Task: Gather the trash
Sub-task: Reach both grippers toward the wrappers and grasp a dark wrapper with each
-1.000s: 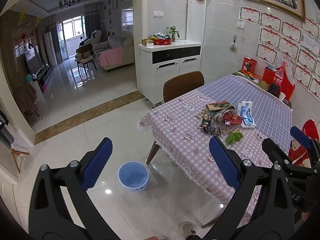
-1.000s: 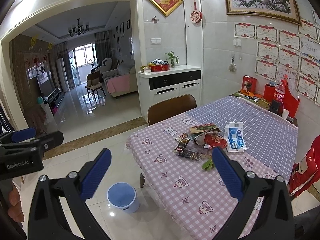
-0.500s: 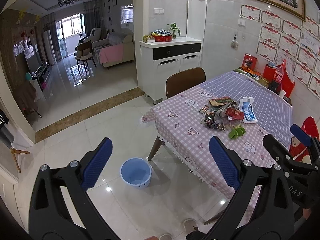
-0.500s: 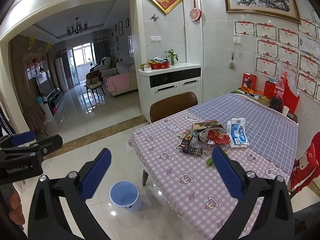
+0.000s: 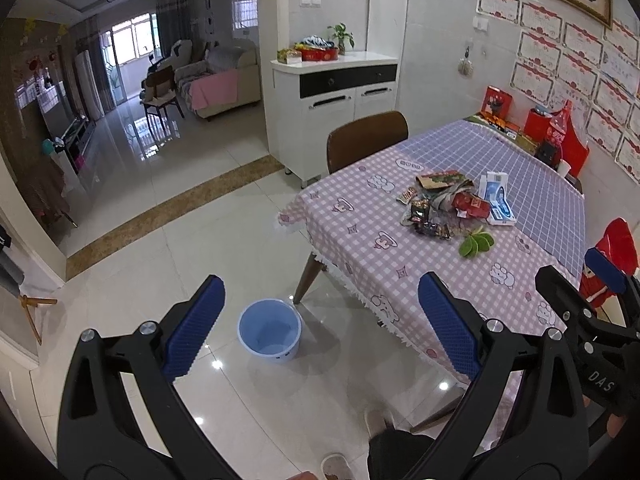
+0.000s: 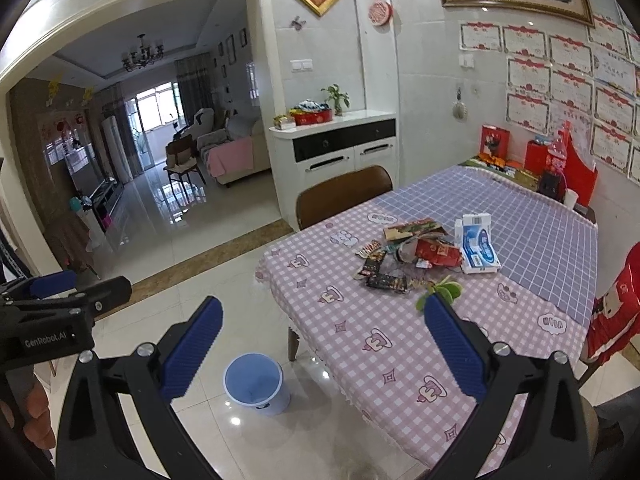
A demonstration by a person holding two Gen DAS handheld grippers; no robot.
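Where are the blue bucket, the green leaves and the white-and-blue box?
blue bucket [image 5: 269, 334]: left wrist view, inside bottom.
green leaves [image 5: 475, 244]: left wrist view, middle of the bunch.
white-and-blue box [image 6: 476, 245]: right wrist view, top face.

Floor [image 5: 200, 220]: glossy pale tile, mirror-like glare. Bucket [image 5: 269, 329] at 6 o'clock: smooth blue plastic. Tablecloth [image 5: 372, 256]: matt checked cloth, fringed edge. Wrappers [image 5: 436, 210] at 3 o'clock: shiny crinkled foil. Chair back [image 5: 366, 136]: smooth brown, slight sheen. Gripper pads [image 5: 196, 324]: ribbed blue, matt.
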